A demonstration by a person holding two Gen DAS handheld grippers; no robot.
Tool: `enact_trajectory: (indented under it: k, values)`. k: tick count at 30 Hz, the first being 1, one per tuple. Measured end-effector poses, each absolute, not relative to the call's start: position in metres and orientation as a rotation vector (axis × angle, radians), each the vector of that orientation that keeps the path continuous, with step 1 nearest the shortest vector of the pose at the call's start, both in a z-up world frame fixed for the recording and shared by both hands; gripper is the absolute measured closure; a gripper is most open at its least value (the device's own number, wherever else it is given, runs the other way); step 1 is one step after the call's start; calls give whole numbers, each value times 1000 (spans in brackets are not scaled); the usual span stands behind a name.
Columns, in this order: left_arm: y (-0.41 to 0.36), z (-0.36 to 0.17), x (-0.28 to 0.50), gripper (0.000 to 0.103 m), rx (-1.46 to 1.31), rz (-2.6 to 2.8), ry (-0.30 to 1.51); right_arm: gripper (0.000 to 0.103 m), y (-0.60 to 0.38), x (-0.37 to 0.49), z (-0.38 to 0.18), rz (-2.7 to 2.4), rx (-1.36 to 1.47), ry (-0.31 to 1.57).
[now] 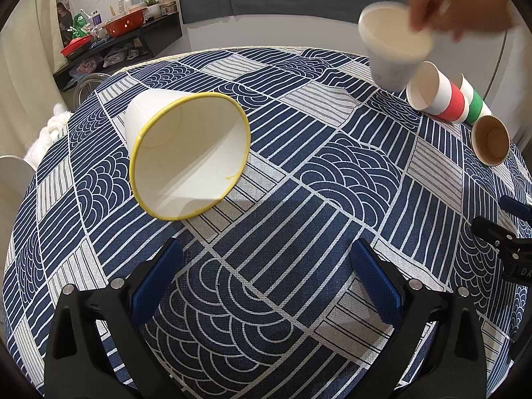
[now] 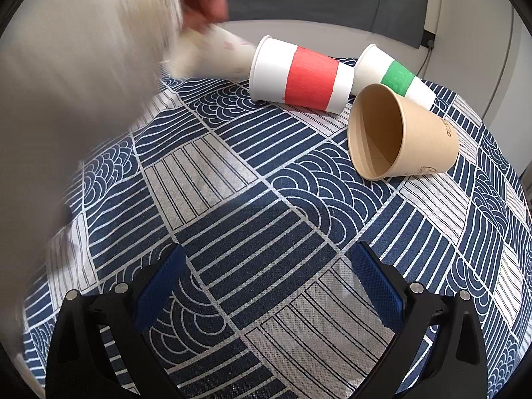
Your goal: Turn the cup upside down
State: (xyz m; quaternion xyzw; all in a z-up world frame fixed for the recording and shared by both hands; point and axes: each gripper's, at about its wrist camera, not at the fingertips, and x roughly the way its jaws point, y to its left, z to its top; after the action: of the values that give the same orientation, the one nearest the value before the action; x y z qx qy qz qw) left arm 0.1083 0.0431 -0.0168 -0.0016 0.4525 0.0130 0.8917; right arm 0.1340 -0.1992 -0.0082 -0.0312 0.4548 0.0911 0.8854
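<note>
Five paper cups share the patterned tablecloth (image 1: 299, 199), and both of your tongs hang spread and empty above it, nothing between their blue pads. Your left gripper (image 1: 266, 282) points at the yellow-rimmed cup (image 1: 186, 153), which lies on its side just beyond the fingertips, mouth tipped toward you; judging by that aim, it is likely the cup to flip. To do it well, come in with one finger inside the mouth and one outside the wall near the rim, squeeze lightly so the thin paper does not buckle, then lift clear of the cloth before rolling your wrist so the rim lands flat. Your right gripper (image 2: 266, 282) faces the brown cup (image 2: 402, 133), also on its side, with the red-banded cup (image 2: 299, 74) and green-banded cup (image 2: 395, 78) lying just behind it. Only the left view shows the yellow-rimmed cup, and the bare hand (image 1: 459, 3) holding a blurred white cup (image 1: 395, 46) beyond the red-banded one; the right view renders that as a smear, but alone shows the brown cup's printed side.
</note>
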Motion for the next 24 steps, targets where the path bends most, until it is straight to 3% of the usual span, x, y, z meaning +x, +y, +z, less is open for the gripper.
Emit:
enact_trajectory:
  k: [24]
  values:
    - [43, -17, 108, 4, -3, 27, 939, 6, -199, 136, -9, 189, -65, 947]
